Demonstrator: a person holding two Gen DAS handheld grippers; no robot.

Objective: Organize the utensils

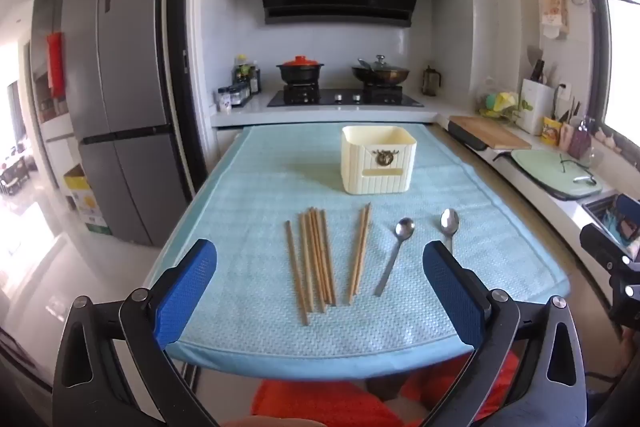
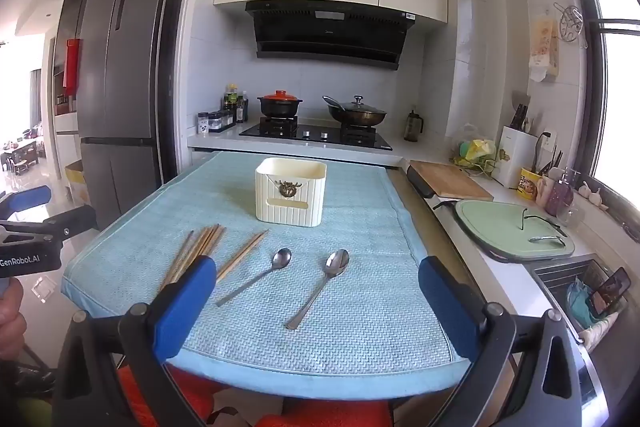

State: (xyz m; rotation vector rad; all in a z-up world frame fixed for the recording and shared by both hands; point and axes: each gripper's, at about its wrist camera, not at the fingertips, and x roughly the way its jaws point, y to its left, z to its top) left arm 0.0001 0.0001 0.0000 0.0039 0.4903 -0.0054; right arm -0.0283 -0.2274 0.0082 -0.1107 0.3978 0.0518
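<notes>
We see a table draped in a blue towel [image 1: 256, 187], butted against the kitchen counter [image 1: 344, 113] at its far edge.

Box [image 1: 378, 159]: cream, ribbed, open top, upright near the towel's far edge, a little right of centre in the left view. Nothing shows above its rim.

Chopsticks [image 1: 316, 259]: a loose bundle lies toward the near edge, left of centre, lengthwise from near to far. One stick sits slightly apart on the bundle's left. A separate pair [image 1: 359, 253] lies just right of the bundle, tips converging toward the box.

Spoons: two, bowls pointing toward the box, handles toward the near edge. Left spoon [image 1: 394, 253] lies beside the pair; right spoon [image 2: 322, 285] lies nearer the towel's right edge. The two are apart, not touching.

Left gripper [image 1: 320, 275]: fingers spread wide, nothing between the blue pads [image 1: 186, 291]. It hangs above the near edge, framing chopsticks and left spoon.

Right gripper [image 2: 316, 301]: fingers equally wide, empty, above the near edge, framing both spoons.

Behind: stove with a red-lidded pot [image 1: 301, 69] and a wok [image 1: 381, 71]; fridge [image 1: 120, 83] at left; sink [image 2: 576, 283] along the right counter.
</notes>
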